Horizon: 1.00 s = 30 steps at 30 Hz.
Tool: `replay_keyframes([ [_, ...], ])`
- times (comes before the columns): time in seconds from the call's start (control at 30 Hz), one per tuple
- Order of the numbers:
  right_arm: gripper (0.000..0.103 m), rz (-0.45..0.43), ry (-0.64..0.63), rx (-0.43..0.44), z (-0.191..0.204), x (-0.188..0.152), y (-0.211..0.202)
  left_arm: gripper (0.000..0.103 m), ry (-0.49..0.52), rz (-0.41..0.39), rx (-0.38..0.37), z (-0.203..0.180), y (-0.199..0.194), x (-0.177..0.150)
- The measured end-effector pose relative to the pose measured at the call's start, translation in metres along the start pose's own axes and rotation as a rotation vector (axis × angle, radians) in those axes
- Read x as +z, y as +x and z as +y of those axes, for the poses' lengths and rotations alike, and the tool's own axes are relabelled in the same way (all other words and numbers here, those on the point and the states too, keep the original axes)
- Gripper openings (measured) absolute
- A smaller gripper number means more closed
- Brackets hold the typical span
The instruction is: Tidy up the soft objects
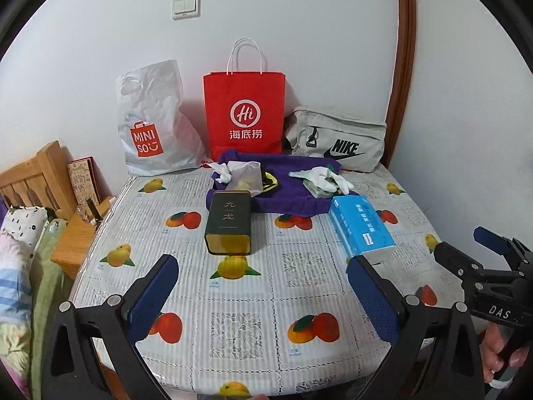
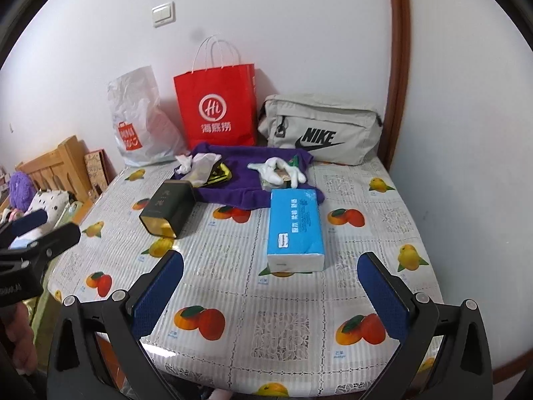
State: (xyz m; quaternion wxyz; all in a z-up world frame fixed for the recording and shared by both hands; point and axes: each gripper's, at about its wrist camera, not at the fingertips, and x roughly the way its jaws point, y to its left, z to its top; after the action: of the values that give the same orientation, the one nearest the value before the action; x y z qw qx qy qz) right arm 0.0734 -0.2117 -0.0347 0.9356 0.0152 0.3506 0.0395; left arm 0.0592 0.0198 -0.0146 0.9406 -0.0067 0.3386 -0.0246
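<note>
Left tongs (image 1: 263, 286) and right tongs (image 2: 269, 286) gape wide, empty, above the fruit-print tabletop (image 1: 299, 300). Ahead of them — dark tin (image 1: 229, 221), tissue pack (image 2: 296, 226); beyond, purple cloth (image 2: 246, 180) bearing white gloves (image 2: 278, 170); three bags against the white wall (image 1: 299, 33).

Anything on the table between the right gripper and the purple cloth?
Yes: the blue tissue pack lies between the open right gripper and the purple cloth, clearest in the right wrist view.

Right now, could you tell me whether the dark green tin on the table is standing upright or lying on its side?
Lying on its side. The dark green tin rests lengthwise on the tablecloth, its gold end facing the cameras.
</note>
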Motion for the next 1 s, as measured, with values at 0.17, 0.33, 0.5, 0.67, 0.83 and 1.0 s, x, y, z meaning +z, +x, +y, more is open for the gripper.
replay_keyframes([
  [0.17,0.103,-0.009,0.002,-0.005,-0.001,-0.003,-0.005,0.103,0.005,-0.016,0.000,-0.003,-0.006,-0.001],
  [0.33,0.103,-0.007,0.001,-0.004,-0.001,-0.006,-0.005,0.103,0.001,-0.023,-0.005,-0.004,-0.010,-0.001],
  [0.5,0.103,-0.005,0.008,-0.003,-0.002,-0.008,-0.005,0.103,0.001,-0.019,-0.003,-0.005,-0.011,-0.003],
  [0.67,0.103,-0.004,0.011,-0.002,-0.003,-0.009,-0.007,0.103,0.005,-0.011,0.001,-0.005,-0.010,-0.004],
  [0.83,0.103,0.001,0.009,-0.002,-0.002,-0.012,-0.006,0.103,0.003,-0.007,0.004,-0.005,-0.010,-0.005],
  [1.0,0.103,0.001,0.014,0.001,-0.003,-0.013,-0.007,0.103,0.003,-0.007,0.005,-0.004,-0.010,-0.005],
])
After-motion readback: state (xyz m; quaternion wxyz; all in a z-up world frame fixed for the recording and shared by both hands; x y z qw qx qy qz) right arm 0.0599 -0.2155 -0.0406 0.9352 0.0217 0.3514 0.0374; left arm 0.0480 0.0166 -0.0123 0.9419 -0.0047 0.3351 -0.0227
